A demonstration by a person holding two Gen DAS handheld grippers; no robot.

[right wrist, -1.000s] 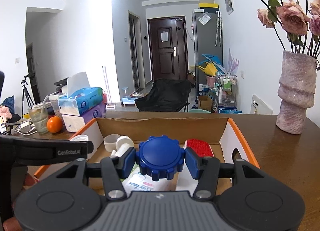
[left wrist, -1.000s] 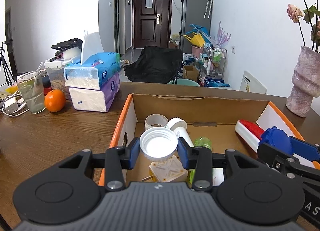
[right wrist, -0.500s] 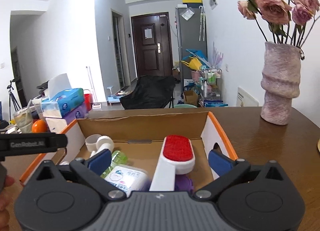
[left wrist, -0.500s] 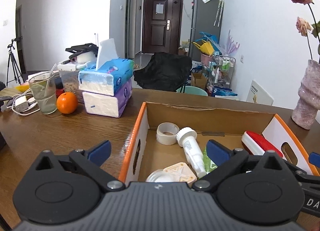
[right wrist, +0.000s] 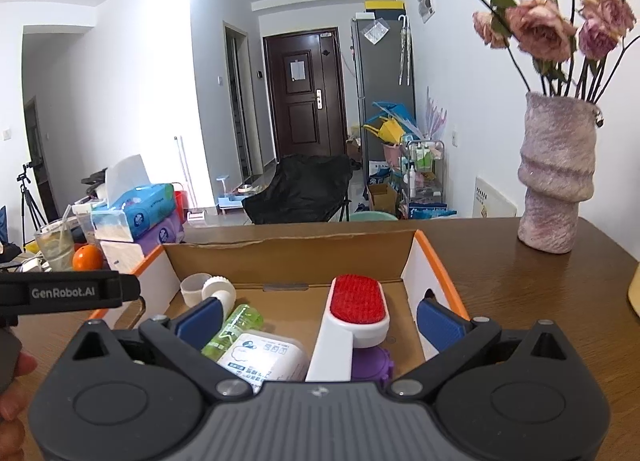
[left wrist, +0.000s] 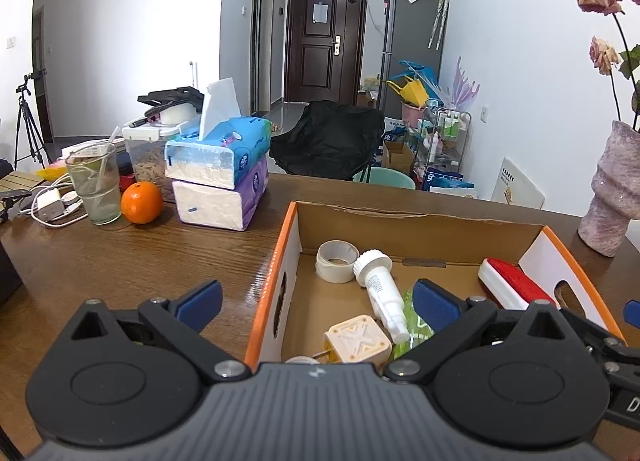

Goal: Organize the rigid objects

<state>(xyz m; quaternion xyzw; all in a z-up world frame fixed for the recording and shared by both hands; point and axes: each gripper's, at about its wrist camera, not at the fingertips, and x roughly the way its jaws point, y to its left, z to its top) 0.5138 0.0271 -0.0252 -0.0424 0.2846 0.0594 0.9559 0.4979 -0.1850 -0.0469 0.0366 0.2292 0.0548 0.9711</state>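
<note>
Over the box [left wrist: 288, 261], both tools stand with their jaws wide apart and nothing between them; within the last second both have just been opening.

Left of the box, on the tabletop [left wrist: 120, 261]: a glass [left wrist: 94, 185], an orange [left wrist: 141, 202] and stacked tissue packs [left wrist: 220, 177]. None of these is being addressed.

Left tool [left wrist: 316, 301]: it straddles the left wall of the box, one finger outside and one over the interior. Inside, beyond the tool, lie a tape roll [left wrist: 337, 261] at the far left corner, a white bottle [left wrist: 380, 293] with its long axis running from the far wall toward the tool, and a cream cube [left wrist: 357, 341] close under the tool.

Right tool [right wrist: 318, 319]: it hangs over the right half of the box. A brush [right wrist: 352, 321] lies between its spread fingers but untouched, red pad away, handle toward the tool, long axis nearly along the line the tool points. A green bottle [right wrist: 236, 325], a white pack [right wrist: 264, 357] and a purple lid [right wrist: 372, 365] lie beside it.

Judgement: every rigid item in view is already in the box. No further item is visible, so which hand is nearer cannot be determined.
</note>
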